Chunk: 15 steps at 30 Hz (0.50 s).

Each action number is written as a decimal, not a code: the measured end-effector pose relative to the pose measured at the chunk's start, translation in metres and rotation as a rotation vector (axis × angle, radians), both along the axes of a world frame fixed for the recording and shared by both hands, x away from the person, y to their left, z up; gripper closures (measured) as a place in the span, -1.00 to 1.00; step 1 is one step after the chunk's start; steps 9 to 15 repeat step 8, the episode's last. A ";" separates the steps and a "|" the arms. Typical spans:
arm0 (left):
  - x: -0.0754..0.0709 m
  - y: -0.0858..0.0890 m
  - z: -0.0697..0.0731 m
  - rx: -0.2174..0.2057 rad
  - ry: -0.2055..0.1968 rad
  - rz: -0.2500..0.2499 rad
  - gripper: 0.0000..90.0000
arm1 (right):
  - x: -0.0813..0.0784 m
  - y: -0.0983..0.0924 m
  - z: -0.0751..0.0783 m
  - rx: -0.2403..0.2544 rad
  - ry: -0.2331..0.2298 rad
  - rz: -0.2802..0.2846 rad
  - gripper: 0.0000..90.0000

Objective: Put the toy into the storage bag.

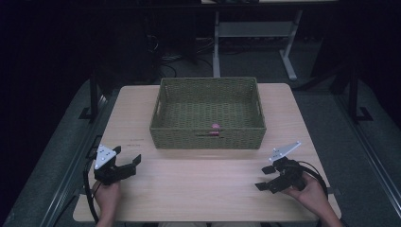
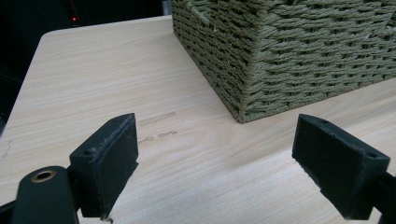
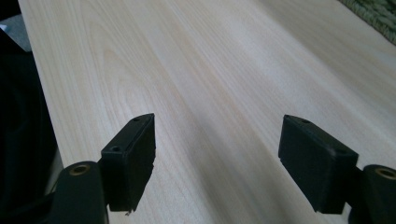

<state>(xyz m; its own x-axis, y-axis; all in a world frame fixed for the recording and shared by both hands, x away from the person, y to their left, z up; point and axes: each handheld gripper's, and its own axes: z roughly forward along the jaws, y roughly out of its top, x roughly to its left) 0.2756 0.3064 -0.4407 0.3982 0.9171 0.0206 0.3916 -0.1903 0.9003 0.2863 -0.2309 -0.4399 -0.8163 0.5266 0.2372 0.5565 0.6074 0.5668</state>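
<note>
A green woven basket (image 1: pixel 208 137) stands at the middle back of the light wooden table (image 1: pixel 198 184). Inside it, against the near wall, lies a small pink object (image 1: pixel 215 126). My left gripper (image 1: pixel 126 157) rests near the table's front left, open, with nothing between its jaws. In the left gripper view the left gripper (image 2: pixel 215 168) faces the basket's near corner (image 2: pixel 243 93). My right gripper (image 1: pixel 264 177) sits at the front right, open and empty, pointing left across the table. In the right gripper view the right gripper (image 3: pixel 217 163) looks along bare wood, with a basket edge (image 3: pixel 378 14) at the upper right.
Bare tabletop (image 1: pixel 198 170) lies between the two grippers and in front of the basket. A white desk frame (image 1: pixel 250 33) and cables stand on the dark floor behind the table. The table's left edge (image 2: pixel 28 74) drops off to darkness.
</note>
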 end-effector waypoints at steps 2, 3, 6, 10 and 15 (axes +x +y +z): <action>0.000 0.000 0.000 0.004 0.001 -0.001 -0.69 | -0.002 0.001 0.000 0.004 -0.010 0.002 -0.41; 0.000 0.000 0.000 0.002 0.001 0.000 -0.69 | -0.003 0.001 0.000 0.008 -0.012 0.002 -0.41; 0.000 0.000 0.000 -0.004 0.002 0.002 -0.69 | -0.005 0.003 0.001 0.010 -0.019 -0.002 -0.41; 0.000 0.000 0.000 0.000 -0.001 0.003 -0.69 | -0.007 0.005 0.000 -0.007 -0.038 -0.007 -0.42; 0.000 0.000 0.000 0.000 -0.001 0.003 -0.69 | -0.007 0.005 0.000 -0.007 -0.038 -0.007 -0.42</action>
